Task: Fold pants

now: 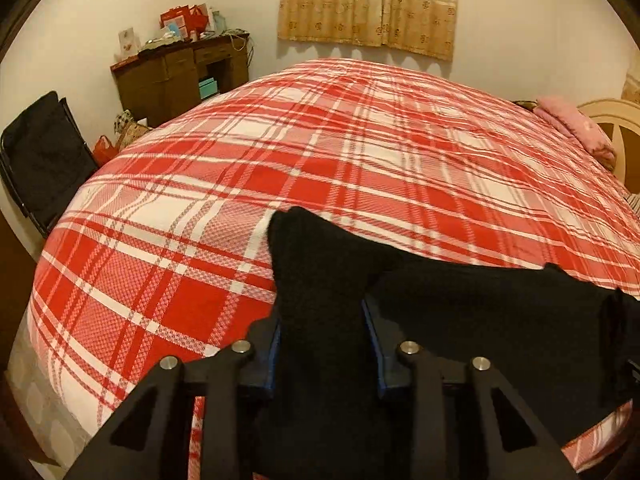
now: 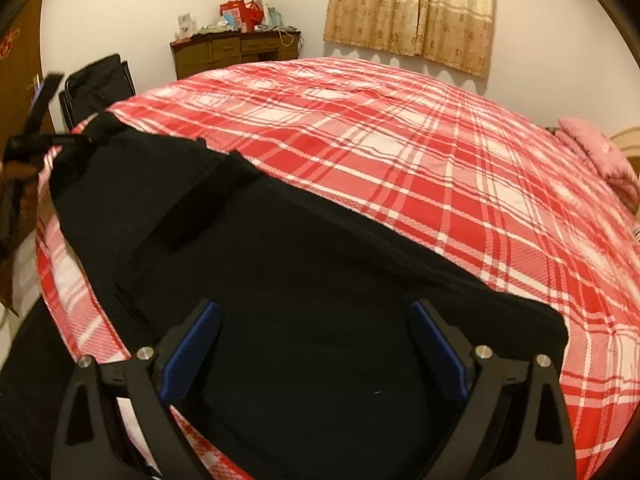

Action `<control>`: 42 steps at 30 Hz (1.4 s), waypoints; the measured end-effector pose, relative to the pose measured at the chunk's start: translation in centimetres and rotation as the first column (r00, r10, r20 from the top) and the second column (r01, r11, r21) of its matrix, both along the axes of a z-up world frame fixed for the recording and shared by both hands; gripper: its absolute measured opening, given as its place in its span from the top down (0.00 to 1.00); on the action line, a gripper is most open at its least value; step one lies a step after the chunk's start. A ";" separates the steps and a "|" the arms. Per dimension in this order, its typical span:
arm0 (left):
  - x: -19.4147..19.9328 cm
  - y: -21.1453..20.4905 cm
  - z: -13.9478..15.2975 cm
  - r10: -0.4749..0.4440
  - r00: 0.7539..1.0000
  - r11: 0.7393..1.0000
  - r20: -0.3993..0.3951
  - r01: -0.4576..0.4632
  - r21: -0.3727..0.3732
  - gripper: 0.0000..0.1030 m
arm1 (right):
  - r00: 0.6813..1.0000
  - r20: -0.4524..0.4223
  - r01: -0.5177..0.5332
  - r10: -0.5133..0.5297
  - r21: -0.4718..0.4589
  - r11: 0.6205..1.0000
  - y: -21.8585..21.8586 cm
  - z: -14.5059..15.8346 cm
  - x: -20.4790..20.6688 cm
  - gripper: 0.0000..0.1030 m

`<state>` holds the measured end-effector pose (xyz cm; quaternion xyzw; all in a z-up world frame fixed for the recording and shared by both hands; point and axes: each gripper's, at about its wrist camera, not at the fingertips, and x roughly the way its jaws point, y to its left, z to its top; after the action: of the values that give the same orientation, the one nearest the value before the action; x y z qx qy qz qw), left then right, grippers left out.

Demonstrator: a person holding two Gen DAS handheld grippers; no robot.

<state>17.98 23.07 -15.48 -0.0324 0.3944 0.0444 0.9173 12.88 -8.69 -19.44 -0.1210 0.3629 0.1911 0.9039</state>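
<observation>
Black pants (image 2: 280,260) lie across the near edge of a bed with a red and white plaid cover (image 2: 440,160). In the left wrist view one end of the pants (image 1: 316,256) stands bunched up between the blue pads, and my left gripper (image 1: 321,312) is shut on it. The rest of the garment (image 1: 500,312) trails off to the right. My right gripper (image 2: 314,308) hovers just over the wide part of the pants, open, its blue pads (image 2: 192,356) far apart with nothing pinched. At the far left of the right wrist view the left gripper (image 2: 60,140) grips the pants' end.
A wooden desk (image 1: 180,76) piled with boxes stands by the far wall. A black folding chair (image 1: 44,156) is at the left of the bed. A pink pillow (image 1: 576,128) and a cream headboard (image 1: 616,128) are at the right. A beige curtain (image 1: 368,4) hangs behind.
</observation>
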 end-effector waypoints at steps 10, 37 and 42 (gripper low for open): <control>0.3 1.3 -0.8 0.025 1.000 0.999 0.000 -0.025 -0.044 0.55 | 1.000 0.006 -0.006 0.006 -0.008 1.000 -0.1 -0.1 0.0 0.05; -4.6 -8.0 9.8 -0.113 0.978 0.919 0.176 0.170 -0.357 0.75 | 0.997 -0.034 0.074 -0.070 0.156 0.985 -4.6 5.0 -1.1 0.05; -4.7 -12.8 11.5 -0.189 0.963 0.911 0.192 0.245 -0.332 0.75 | 0.994 -0.046 0.104 -0.097 0.213 0.971 -7.5 6.3 -2.5 0.05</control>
<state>13.29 10.32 -4.02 -0.1554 0.3244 -0.1319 0.9237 10.39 -16.14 -13.15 -0.0005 0.3617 0.1855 0.9136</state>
